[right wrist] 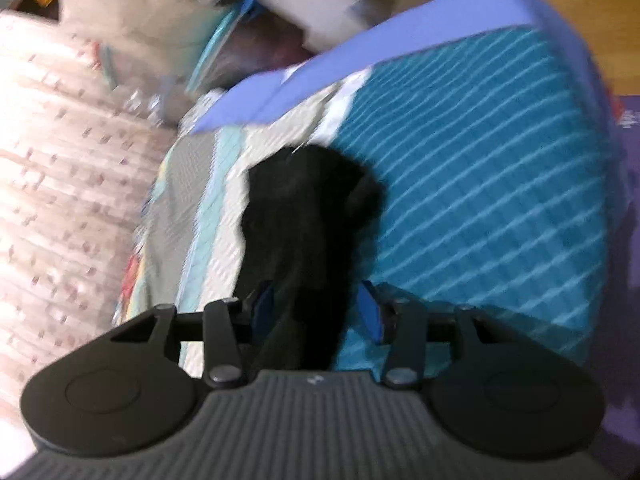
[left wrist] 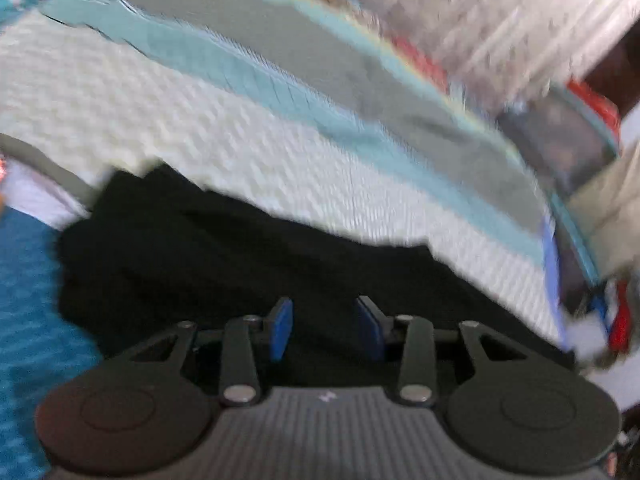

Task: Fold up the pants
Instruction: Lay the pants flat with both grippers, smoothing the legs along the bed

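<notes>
The black pants (left wrist: 240, 248) lie bunched on the bed's striped bedspread (left wrist: 200, 120). The left tool (left wrist: 326, 330) hovers over them, its 2 pads apart and empty. The right tool (right wrist: 316, 312) is likewise parted, with dark cloth between its pads, unpinched.

Teal striped bedspread (right wrist: 500, 184), white quilt (left wrist: 140, 108)
</notes>
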`<state>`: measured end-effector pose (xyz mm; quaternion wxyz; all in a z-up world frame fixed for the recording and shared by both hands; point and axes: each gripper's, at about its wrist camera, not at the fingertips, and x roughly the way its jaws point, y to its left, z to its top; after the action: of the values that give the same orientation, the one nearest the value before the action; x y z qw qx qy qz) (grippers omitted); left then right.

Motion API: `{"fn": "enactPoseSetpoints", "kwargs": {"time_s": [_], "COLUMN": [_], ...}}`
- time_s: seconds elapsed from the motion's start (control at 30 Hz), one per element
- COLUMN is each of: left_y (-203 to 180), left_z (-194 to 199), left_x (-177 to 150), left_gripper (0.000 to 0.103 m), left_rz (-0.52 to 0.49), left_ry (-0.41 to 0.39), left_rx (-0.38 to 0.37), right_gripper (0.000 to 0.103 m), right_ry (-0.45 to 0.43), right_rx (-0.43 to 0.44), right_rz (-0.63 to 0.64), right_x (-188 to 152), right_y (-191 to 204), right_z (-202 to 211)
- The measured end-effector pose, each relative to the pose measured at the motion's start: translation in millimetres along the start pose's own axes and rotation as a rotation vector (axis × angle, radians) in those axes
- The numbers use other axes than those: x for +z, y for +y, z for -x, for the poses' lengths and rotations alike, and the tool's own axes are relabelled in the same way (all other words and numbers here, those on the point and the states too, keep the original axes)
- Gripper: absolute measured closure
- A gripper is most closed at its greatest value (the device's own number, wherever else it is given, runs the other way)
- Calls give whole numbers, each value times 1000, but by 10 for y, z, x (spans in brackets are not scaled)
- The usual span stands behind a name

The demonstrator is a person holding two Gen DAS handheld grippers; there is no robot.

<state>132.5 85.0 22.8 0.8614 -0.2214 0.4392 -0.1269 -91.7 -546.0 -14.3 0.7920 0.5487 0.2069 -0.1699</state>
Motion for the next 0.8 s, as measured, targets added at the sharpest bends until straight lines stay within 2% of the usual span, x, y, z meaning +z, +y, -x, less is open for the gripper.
{"fn": "enactPoseSetpoints", "kwargs": {"time_s": [0.07, 0.17, 0.2, 0.27, 0.33, 0.37, 0.4, 0.47, 0.57, 0.67, 0.7, 0.8], "left_y": [-120, -294, -331, -400, -504, -523, -528, -528, -514, -560, -585, -641], "left_z": [-269, -589, -678, -624, -624, -634, -634, -630, -637, -686, -698, -721], "left_x": [-83, -326, -412, -532, -608, -631, -642, -638, -624, -600, -606, -628], "left_gripper": [67, 68, 68, 68, 67, 67, 67, 67, 67, 67, 66, 66], "left_rz": [-39, -155, -198, -281, -341, -353, -356, -348, -346, -353, -356, -364], "left_ry": [52, 125, 133, 101, 95, 94, 94, 96, 101, 104, 105, 104], "left_rx": [37, 213, 262, 308, 360, 375, 383, 386, 394, 418, 426, 447], "right_gripper": [59, 60, 60, 60, 71, 90, 93, 92, 86, 83, 77, 71], "right_ry": [45, 100, 111, 101, 53, 26, 17, 6, -10, -10, -11, -26], "right_rx": [31, 59, 58, 1, -116, -141, -141, -126, -140, -120, -129, -127], "right_rz": [73, 158, 179, 209, 203, 170, 112, 56, 131, 103, 97, 113], "right_x": [-106, -237, -264, -275, -228, -182, -137, -119, -140, -117, -112, -128], "right_y": [160, 325, 361, 392, 327, 265, 200, 159, 201, 83, 52, -9], "right_z": [-59, -171, -223, -343, -447, -476, -485, -446, -327, -194, -153, 10]}}
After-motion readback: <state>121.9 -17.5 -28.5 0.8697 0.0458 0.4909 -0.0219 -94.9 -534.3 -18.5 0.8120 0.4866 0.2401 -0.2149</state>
